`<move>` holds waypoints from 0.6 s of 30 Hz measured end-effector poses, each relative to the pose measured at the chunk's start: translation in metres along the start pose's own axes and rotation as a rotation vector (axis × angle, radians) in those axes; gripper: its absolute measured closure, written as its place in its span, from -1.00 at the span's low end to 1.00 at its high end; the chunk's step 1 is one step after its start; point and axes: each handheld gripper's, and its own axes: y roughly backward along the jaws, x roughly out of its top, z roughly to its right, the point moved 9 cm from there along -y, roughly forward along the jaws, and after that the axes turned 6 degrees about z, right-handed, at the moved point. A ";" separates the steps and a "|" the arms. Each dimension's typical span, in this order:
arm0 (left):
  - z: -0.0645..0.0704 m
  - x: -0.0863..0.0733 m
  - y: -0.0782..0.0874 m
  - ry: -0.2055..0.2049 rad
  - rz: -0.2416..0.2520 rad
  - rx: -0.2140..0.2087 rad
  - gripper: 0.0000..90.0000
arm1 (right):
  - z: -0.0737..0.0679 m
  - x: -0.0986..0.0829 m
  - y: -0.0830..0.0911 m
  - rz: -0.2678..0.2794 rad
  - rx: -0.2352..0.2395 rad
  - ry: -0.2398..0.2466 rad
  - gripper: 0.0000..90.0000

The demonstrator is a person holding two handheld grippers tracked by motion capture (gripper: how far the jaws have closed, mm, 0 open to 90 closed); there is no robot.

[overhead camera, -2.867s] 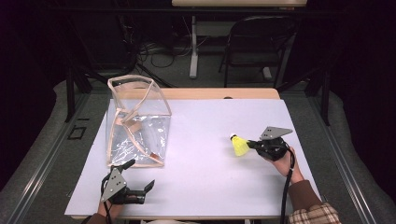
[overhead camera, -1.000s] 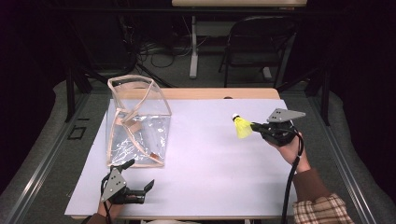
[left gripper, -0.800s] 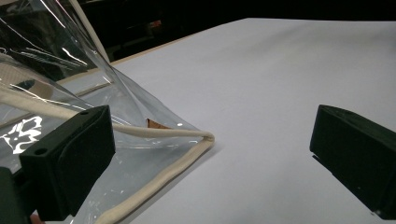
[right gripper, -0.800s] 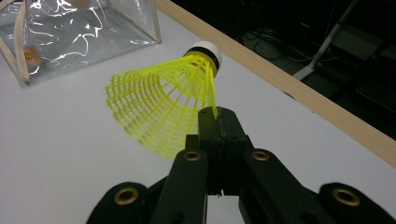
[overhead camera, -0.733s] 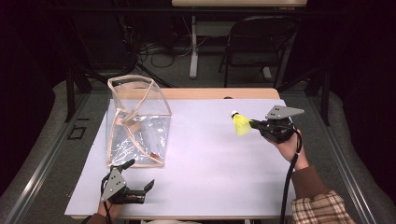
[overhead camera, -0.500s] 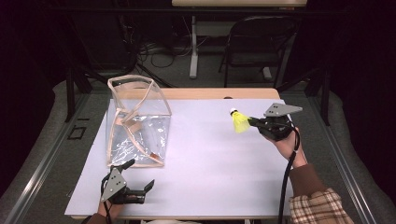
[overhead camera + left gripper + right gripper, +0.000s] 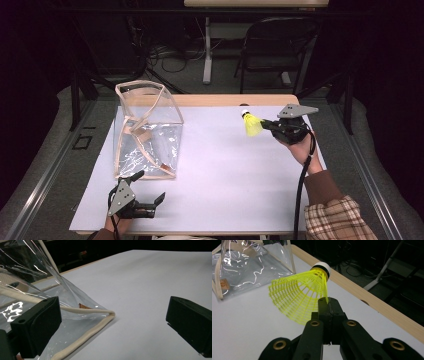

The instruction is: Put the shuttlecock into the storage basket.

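A yellow plastic shuttlecock [image 7: 251,124] with a white cork tip hangs above the right side of the white table sheet [image 7: 235,175]. My right gripper [image 7: 265,126] is shut on its skirt; in the right gripper view the jaws pinch the shuttlecock [image 7: 302,298] at its mesh edge, my right gripper [image 7: 329,305] pointing toward the bag. A clear plastic bag [image 7: 145,130] with cream trim stands at the left. My left gripper [image 7: 149,192] rests open near the table's front edge, just in front of the bag's corner [image 7: 110,313], nothing between its fingers [image 7: 37,325].
The wooden table edge [image 7: 235,100] runs along the back. Behind it stand a dark chair [image 7: 275,45] and cables on the floor. A wide stretch of white sheet lies between the bag and the right hand.
My right gripper has carried the shuttlecock up off the sheet, then toward the back and slightly left. The left gripper and the bag have stayed put.
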 end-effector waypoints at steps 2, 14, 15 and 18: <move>0.000 0.000 0.000 0.003 0.000 0.000 -1.00 | 0.000 0.001 -0.004 -0.001 0.003 -0.003 1.00; 0.000 0.000 0.000 0.004 0.001 0.002 -1.00 | -0.003 0.010 -0.021 0.003 0.016 -0.013 1.00; 0.000 0.000 0.000 0.005 0.002 0.000 -1.00 | -0.004 0.012 -0.025 0.005 0.018 -0.010 1.00; 0.000 0.000 0.000 0.001 0.001 -0.004 -1.00 | -0.005 0.013 -0.028 0.007 0.023 -0.013 1.00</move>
